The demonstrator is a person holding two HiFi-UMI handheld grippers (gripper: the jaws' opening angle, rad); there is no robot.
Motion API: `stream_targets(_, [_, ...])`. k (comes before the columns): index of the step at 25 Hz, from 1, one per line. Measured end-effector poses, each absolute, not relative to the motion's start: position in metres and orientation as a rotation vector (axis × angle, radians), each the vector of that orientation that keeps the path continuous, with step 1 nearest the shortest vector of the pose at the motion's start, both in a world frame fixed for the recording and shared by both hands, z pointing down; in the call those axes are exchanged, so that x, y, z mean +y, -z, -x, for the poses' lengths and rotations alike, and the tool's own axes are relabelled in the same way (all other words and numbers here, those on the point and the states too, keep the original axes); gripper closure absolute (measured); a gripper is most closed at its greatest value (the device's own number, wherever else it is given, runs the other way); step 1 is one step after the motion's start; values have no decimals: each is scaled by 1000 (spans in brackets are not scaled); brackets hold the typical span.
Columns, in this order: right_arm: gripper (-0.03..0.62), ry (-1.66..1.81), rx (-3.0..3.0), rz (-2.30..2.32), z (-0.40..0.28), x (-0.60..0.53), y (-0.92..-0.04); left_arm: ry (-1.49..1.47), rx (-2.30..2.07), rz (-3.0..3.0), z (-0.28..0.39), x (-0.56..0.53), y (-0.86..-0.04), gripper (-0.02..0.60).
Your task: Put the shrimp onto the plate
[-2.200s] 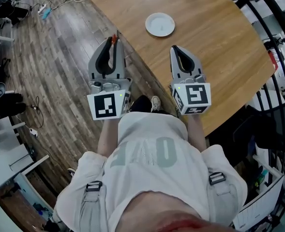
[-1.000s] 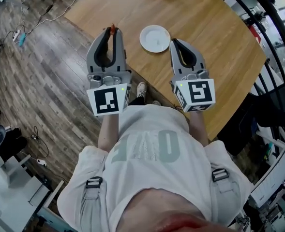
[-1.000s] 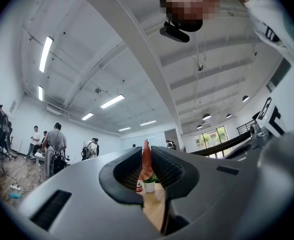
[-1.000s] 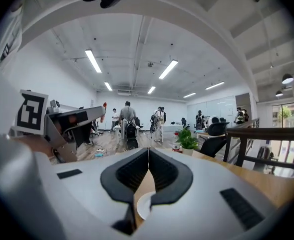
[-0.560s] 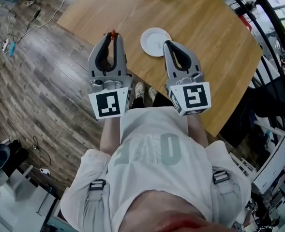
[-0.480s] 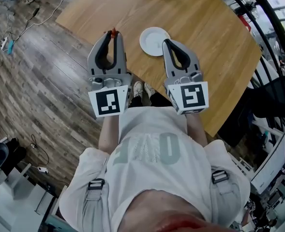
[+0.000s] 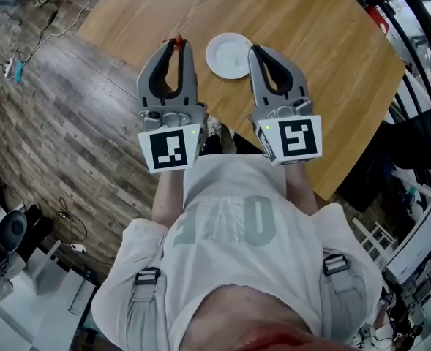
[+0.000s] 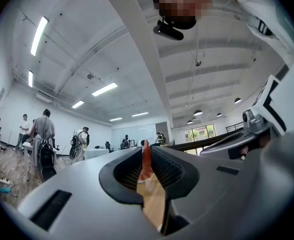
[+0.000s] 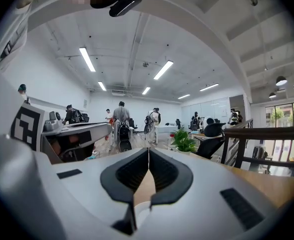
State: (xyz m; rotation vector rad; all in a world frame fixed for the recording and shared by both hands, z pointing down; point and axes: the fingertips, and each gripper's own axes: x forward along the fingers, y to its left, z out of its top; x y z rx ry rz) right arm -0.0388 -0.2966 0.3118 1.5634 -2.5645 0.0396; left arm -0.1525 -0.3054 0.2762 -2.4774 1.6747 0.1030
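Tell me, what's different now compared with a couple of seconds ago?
The person has stepped up to the table, bringing both grippers forward: the left gripper and right gripper now flank the plate, which earlier lay well ahead of them. Nothing was grabbed or released: the left jaws stay shut on the shrimp, the right stay shut and empty; the plate stays bare.

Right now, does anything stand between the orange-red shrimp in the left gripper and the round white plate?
Nothing visible does. The left gripper holds the orange-red shrimp at its tips; the round white plate lies just right of it on the wooden table. The shut, empty right gripper is at the plate's far edge.
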Motion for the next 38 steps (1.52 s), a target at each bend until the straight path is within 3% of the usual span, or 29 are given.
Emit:
stream_targets(11, [574,-160,-2572,-1629,2,-310,-329,89,1571,2625,99,-333,-313,520])
stream_targets(25, [574,-311,-2519,-1675,-33,-327,-361,509,1438,2865,39,-365,-432,520])
stream_targets(38, [574,-395,-2448,-1661,-47,-319,-397,875,1411,2932,32,-369,-523,520])
